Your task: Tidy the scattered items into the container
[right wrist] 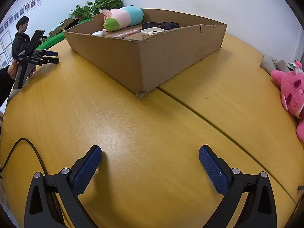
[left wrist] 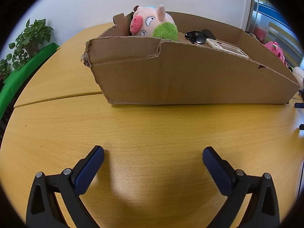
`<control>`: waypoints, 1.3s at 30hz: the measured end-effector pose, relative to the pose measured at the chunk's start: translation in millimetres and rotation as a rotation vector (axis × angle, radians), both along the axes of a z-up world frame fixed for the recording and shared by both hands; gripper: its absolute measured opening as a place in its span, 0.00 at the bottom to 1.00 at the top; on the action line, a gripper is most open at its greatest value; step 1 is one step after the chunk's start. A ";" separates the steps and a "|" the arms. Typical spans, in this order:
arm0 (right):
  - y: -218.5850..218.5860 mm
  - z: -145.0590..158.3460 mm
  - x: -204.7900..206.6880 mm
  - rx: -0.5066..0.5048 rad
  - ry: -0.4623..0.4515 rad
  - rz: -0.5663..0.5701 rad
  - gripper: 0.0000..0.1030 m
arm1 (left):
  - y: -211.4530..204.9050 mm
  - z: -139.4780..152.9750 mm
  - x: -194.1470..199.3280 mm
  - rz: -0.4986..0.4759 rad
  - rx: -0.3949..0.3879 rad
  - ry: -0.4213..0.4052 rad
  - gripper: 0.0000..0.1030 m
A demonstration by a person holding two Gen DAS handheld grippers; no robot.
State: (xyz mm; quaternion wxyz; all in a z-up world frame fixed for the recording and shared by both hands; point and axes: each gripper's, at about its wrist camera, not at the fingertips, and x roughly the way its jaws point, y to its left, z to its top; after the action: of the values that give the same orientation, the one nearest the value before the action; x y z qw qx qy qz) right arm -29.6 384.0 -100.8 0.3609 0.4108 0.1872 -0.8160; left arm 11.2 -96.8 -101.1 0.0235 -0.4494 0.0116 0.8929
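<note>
Both grippers, left and right, hover spread and empty over the yellow wooden table. Beyond sits the brown cardboard box holding a pink pig plush, black sunglasses and a white phone case; a bright pink plush toy lies outside, far right.

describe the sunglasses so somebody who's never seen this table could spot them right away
Start at the big cardboard box on the yellow wooden table. Look inside, near the back, just right of the pink, blue and green plush toy. The sunglasses lie beside a white phone case; they are the only black, shiny, dark-lensed thing there.
</note>
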 end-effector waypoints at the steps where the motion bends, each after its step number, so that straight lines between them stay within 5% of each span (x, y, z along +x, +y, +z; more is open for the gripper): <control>1: 1.5 0.4 -2.8 0.001 0.000 0.005 1.00 | -0.5 -0.1 0.4 -0.011 0.000 0.000 1.00; 8: 13.0 1.7 -14.1 0.000 -0.001 0.039 1.00 | -19.6 0.3 -20.4 -0.286 0.003 -0.001 1.00; 15: 20.1 1.9 -12.7 0.004 0.006 0.019 1.00 | -74.4 1.2 -37.7 -0.370 -0.002 -0.004 1.00; 22: 26.0 2.4 2.6 0.003 0.005 0.003 1.00 | -119.2 2.1 -57.1 -0.323 -0.003 -0.008 1.00; 39: 25.7 2.8 2.2 0.002 0.005 0.004 1.00 | -119.2 1.0 -57.5 -0.315 -0.008 -0.009 1.00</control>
State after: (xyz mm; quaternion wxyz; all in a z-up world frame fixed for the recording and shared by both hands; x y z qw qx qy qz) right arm -27.4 409.8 -98.0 0.3615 0.4090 0.1899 -0.8161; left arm -46.3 -216.1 -100.1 0.1615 -0.4461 0.0852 0.8762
